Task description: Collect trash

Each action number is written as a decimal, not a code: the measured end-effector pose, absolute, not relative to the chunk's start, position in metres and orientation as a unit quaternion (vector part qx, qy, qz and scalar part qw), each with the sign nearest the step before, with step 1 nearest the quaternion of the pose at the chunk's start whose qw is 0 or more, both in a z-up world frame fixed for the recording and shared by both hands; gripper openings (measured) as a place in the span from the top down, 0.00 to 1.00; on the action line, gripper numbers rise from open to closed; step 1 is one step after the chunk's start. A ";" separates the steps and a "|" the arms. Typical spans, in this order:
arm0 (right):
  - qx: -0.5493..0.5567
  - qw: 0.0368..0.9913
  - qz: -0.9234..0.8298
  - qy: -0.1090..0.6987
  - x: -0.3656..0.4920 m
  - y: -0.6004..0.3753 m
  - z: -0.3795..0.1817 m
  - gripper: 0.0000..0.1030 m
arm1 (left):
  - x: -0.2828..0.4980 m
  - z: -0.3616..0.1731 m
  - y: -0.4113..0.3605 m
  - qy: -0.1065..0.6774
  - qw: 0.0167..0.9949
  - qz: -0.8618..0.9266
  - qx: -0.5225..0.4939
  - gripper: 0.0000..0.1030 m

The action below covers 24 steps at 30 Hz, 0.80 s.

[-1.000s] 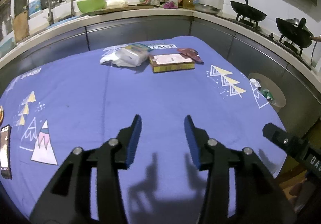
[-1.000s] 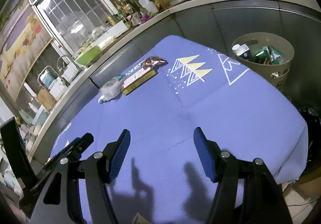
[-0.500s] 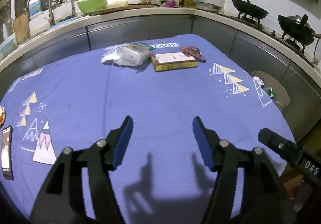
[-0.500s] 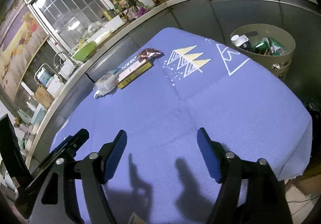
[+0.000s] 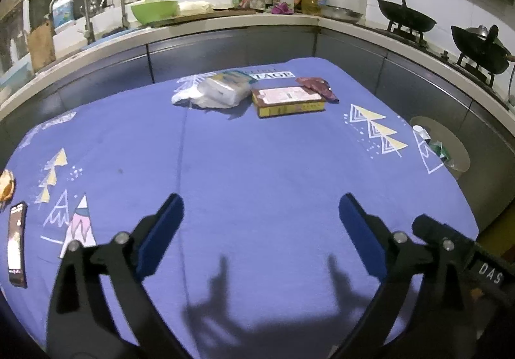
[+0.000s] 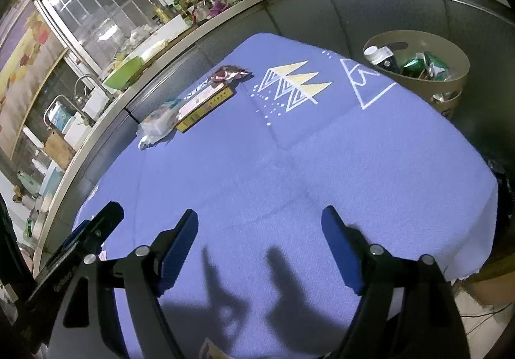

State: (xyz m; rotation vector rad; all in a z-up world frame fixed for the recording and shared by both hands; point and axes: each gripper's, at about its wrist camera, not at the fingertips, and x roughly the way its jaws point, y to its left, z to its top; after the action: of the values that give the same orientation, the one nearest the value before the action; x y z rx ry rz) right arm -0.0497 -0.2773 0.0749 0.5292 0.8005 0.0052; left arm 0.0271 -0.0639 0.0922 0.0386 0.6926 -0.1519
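Since the earlier frame the left tool [image 5: 260, 214] has spread its blue pads much wider; the right tool [image 6: 259, 230] has widened slightly. Both stand apart and empty above the near part of the blue tablecloth [image 5: 257, 166], the broad cloth ahead of them bare up to the trash. Taking the yellow-edged box [image 5: 288, 100] as landmark near the tabletop's far edge: a crumpled clear plastic bag [image 5: 219, 91] lies just left of it, touching or nearly so, and a dark red wrapper [image 5: 317, 87] sits at its right far corner. Well right of the box, beyond the cloth's edge, stands a beige bin [image 6: 450, 85] holding cartons and green packaging.
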 end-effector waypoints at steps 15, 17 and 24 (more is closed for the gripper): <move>0.282 0.888 -0.056 0.359 -0.057 -0.299 0.079 0.27 | 0.016 0.100 -0.085 0.322 0.940 -0.093 0.062 0.06; 0.284 0.887 -0.058 0.359 -0.057 -0.300 0.079 0.26 | 0.014 0.102 -0.087 0.319 0.940 -0.097 0.066 0.06; 0.287 0.886 -0.059 0.360 -0.057 -0.301 0.079 0.26 | 0.012 0.105 -0.093 0.316 0.941 -0.102 0.072 0.06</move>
State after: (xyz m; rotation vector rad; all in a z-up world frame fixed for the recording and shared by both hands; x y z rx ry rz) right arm -0.0572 -0.3013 0.0793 0.5959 0.7480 -0.1218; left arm 0.0121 -0.0929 0.1047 0.1475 0.6440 -0.2085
